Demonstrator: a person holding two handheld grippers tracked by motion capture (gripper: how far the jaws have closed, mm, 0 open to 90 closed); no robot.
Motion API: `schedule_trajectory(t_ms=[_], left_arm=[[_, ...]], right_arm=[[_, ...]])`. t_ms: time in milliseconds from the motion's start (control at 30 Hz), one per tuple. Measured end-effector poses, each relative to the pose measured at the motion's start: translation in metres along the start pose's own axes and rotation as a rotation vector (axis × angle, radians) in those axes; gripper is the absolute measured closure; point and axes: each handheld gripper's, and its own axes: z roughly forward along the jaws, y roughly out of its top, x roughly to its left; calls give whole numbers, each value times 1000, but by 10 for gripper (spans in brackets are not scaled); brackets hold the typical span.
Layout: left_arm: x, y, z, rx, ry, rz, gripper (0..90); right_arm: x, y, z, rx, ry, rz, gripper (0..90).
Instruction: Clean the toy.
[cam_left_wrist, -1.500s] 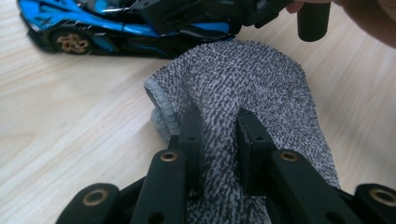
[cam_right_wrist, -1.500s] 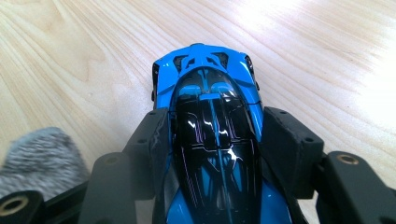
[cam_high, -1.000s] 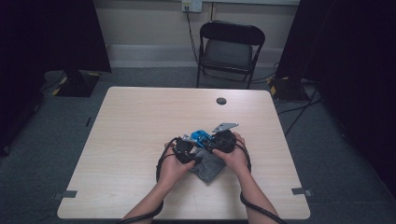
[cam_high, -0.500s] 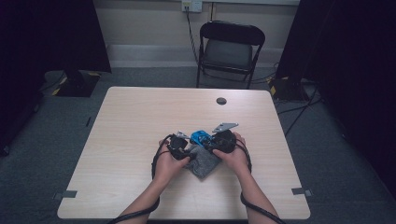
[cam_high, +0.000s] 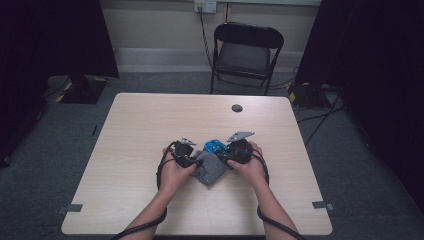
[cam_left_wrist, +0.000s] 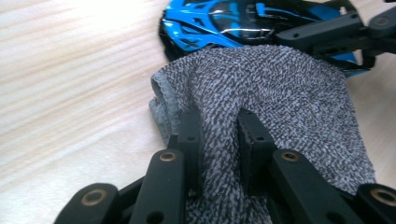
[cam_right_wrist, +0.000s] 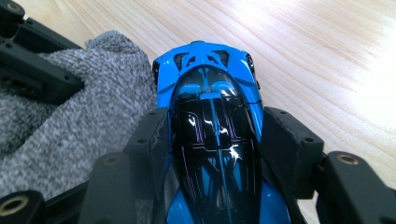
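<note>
Grey knit cloth (cam_left_wrist: 261, 88) lower centre of frame on bench (cam_high: 150, 130), soft, limp; left hand-held gripper (cam_left_wrist: 219, 135) pinches fold near hem. Blue toy car (cam_right_wrist: 210, 126) beside it, rigid, glossy, slippery; right hand-held gripper (cam_right_wrist: 212, 154) clamps flanks

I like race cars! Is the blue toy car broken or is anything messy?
Nothing looks broken. The glossy blue and black toy car sits whole between the right gripper; the left gripper pinches a bunched grey knitted cloth beside it.
</note>
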Motion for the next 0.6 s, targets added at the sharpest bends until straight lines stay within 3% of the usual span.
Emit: schedule_trajectory(t_ms=[200,600], left_arm=[[7,2,-2,7,24,-3,739],[30,3,-9,-1,70,-56,739]], right_arm=[[0,0,0,0,0,0,424],[0,1,0,4,0,-1,425]])
